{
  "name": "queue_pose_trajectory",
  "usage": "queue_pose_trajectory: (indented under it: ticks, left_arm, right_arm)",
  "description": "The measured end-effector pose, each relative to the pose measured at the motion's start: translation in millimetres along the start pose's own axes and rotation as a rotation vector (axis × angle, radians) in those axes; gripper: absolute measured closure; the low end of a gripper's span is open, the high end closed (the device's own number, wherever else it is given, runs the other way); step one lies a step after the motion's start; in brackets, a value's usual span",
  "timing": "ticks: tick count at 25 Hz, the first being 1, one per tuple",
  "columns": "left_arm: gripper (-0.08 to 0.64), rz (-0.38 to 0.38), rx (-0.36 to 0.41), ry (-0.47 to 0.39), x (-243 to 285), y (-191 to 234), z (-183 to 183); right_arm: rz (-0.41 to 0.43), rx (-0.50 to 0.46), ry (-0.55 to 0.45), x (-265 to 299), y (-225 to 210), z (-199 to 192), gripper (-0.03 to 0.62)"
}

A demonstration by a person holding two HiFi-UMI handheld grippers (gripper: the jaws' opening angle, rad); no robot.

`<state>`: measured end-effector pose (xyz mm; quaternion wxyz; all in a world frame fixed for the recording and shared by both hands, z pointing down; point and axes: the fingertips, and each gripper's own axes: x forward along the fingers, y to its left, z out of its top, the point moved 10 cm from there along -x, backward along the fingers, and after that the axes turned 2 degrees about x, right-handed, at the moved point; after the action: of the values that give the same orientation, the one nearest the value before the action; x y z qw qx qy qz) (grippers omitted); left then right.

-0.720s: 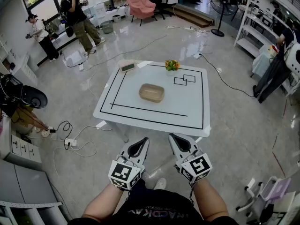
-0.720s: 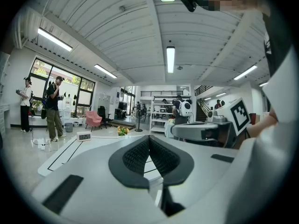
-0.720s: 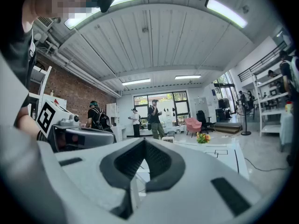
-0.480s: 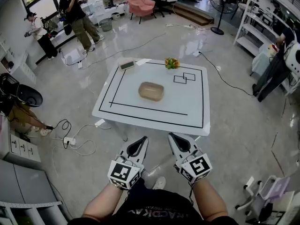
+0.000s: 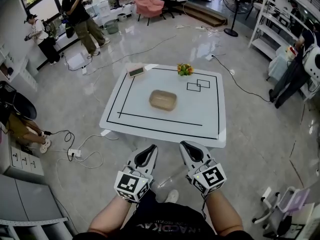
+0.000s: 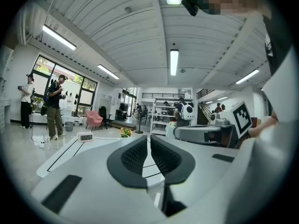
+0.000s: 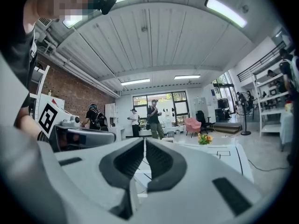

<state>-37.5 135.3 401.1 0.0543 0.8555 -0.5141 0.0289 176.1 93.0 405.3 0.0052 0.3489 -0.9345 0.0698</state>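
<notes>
Head view: the tan oval wooden bowl (image 5: pixel 162 100) sits mid-way on the white square counter (image 5: pixel 210 129). The left tongs (image 5: pixel 152 148) and right tongs (image 5: pixel 183 144) hang well apart from it, each pinched to a thin slit and empty, probably just parked before reaching.

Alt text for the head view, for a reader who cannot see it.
A person holds the left tongs and right tongs side by side, both empty, short of a white table with black lines. A tan container sits mid-table; flowers and a small clock stand at its far edge.
</notes>
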Motion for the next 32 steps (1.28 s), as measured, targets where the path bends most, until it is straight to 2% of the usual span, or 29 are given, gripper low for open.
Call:
queue_pose_trajectory:
  ticks: [5, 10, 11, 15, 17, 21, 32]
  left_arm:
    - [0.518, -0.003, -0.007, -0.003, 3.7, 21.3, 3.5]
    - [0.463, -0.03, -0.013, 0.001, 8.3, 44.8, 6.3]
    - [0.447, -0.045, -0.008, 0.006, 9.8, 49.3, 6.6]
    - [0.29, -0.103, 0.017, 0.024, 17.8, 67.1, 6.5]
    - [0.265, -0.122, 0.016, 0.026, 21.9, 76.4, 7.1]
    - [0.242, -0.156, 0.012, 0.023, 30.5, 96.4, 9.7]
    - [0.242, -0.238, -0.006, 0.028, 52.4, 160.6, 10.3]
  right_arm:
    - [-0.01, 0.016, -0.006, 19.8, 0.5, 3.7, 0.563]
    - [-0.033, 0.047, -0.029, 41.9, 0.7, 7.6, 0.479]
    - [-0.038, 0.051, -0.031, 46.9, 0.8, 8.5, 0.467]
    - [-0.059, 0.065, -0.037, 66.4, -0.7, 12.1, 0.431]
    - [-0.073, 0.072, -0.04, 75.7, -2.0, 13.1, 0.411]
    - [-0.115, 0.083, -0.041, 93.8, -5.2, 14.2, 0.341]
    - [-0.248, 0.16, -0.039, 143.8, -15.4, 6.3, 0.337]
